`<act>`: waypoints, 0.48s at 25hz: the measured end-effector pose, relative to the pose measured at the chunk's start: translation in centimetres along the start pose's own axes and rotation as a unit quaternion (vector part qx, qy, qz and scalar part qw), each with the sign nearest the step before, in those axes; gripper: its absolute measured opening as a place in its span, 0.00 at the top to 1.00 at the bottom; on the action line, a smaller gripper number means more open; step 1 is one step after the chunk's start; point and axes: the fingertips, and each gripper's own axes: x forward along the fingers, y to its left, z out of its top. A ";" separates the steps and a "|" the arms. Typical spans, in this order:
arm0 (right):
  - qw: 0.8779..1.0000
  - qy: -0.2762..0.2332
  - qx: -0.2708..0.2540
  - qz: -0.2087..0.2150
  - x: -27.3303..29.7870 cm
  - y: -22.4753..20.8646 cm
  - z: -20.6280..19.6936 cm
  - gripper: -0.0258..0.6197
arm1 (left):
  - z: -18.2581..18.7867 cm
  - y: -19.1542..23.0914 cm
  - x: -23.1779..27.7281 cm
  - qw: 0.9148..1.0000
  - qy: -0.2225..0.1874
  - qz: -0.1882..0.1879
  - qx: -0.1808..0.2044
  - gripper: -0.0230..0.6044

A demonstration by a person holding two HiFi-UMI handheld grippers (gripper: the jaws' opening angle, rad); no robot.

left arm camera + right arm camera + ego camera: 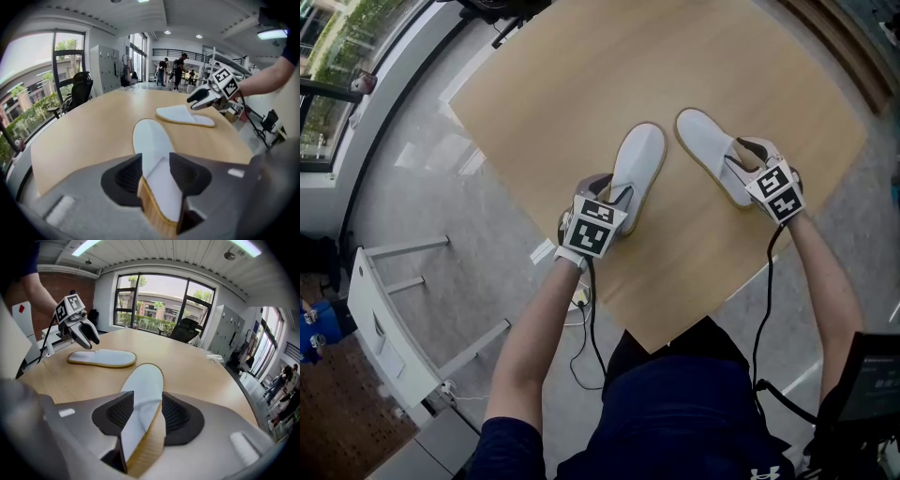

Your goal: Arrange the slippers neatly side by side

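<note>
Jaws spread wide on the left gripper [155,161] frame the heel of the left slipper [149,138]. The heel stands tilted on its edge between them, tan sole showing, while the white toe lies flat on the pale wooden surface [572,75]. The right gripper [145,401] mirrors it: jaws wide, the raised heel of the right slipper [145,378] between them, toe down on the wood. In the head view the pair lies near the middle of the surface, toes pointing far and near each other without touching, heels well apart. A person's bare forearms [534,328] reach in from the near edge. Past the surface's far-left side, an office chair [80,91] stands by tall windows [68,56].
</note>
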 end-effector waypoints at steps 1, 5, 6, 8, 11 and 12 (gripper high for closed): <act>1.000 -0.002 -0.006 0.002 0.2 0.1 0.0 0.66 | 0.0 -0.2 0.3 1.000 0.002 0.000 0.006 0.67; 1.000 0.006 -0.006 0.012 1.8 0.8 -0.8 0.66 | -0.5 -0.7 1.9 1.000 0.016 -0.007 0.015 0.67; 1.000 0.008 -0.004 0.016 2.3 1.0 -1.0 0.66 | -0.7 -0.7 2.4 1.000 0.019 -0.008 0.013 0.67; 0.999 0.015 -0.003 0.028 3.3 1.6 -1.6 0.66 | -1.1 -0.6 3.3 1.000 0.024 -0.009 0.005 0.67; 0.999 0.026 -0.005 0.042 3.8 2.9 -2.4 0.67 | -1.7 -0.6 3.7 1.000 0.028 -0.006 -0.002 0.67; 0.999 0.026 -0.002 0.041 3.8 3.1 -2.4 0.68 | -1.9 -0.6 3.7 1.000 0.029 -0.005 -0.002 0.67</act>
